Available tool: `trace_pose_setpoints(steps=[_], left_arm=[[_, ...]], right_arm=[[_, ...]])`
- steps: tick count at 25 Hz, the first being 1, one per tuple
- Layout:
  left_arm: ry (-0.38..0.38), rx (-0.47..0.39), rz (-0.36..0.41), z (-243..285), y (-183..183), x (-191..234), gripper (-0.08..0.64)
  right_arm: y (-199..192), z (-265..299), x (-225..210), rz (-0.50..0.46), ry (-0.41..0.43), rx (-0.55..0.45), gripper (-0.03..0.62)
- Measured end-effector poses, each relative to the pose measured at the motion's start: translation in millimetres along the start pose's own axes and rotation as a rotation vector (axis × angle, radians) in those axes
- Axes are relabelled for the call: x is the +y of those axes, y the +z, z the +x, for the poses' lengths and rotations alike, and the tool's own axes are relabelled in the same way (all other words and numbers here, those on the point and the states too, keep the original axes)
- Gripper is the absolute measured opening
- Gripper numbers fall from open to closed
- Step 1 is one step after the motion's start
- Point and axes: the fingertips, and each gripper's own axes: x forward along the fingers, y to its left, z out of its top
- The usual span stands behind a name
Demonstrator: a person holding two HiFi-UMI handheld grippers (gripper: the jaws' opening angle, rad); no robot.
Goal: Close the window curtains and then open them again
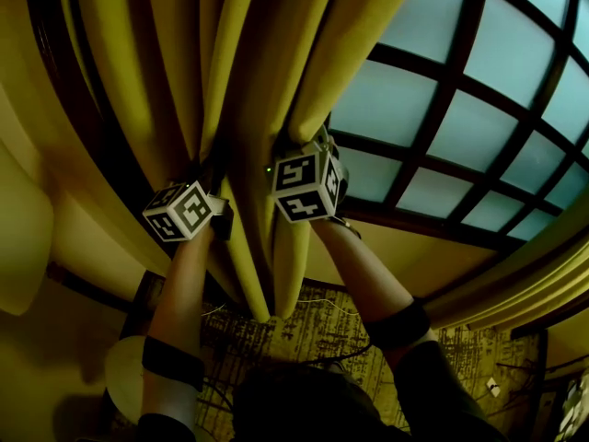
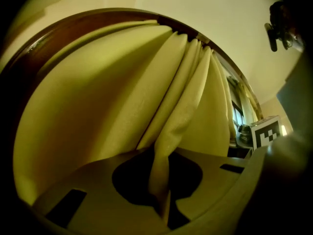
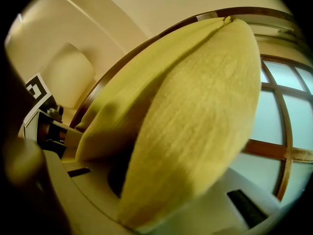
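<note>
No legible words, numbers or brand names anywhere. Only black-and-white square code patterns, printed on the left marker cube [image 1: 181, 212] at centre left of the head view and on the right marker cube [image 1: 306, 187] at its centre.

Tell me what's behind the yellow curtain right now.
A dark-framed window with frosted panes shows right of the curtain; whatever lies behind its bunched folds is covered.
</note>
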Motion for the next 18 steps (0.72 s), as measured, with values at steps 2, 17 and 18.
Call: trace_pose_setpoints(steps=[2, 17, 18], left_arm=[[0.004, -0.007, 0.009, -6.4, 8.8, 16.5, 0.001], [0.059, -0.055, -0.023, -57.4, 62.7, 107.8, 0.001], [0.070, -0.059, -0.036, -62.4, 64.4, 115.0, 0.001]], right_arm=[[8.0, 13.2, 16.7, 0.000, 0.008, -0.006, 0.041], [59.7, 81.3, 116.9, -0.021, 0.063, -0.017, 0.041], [62.7, 85.1, 125.8, -0.028, 0.074, -0.016, 0.041]])
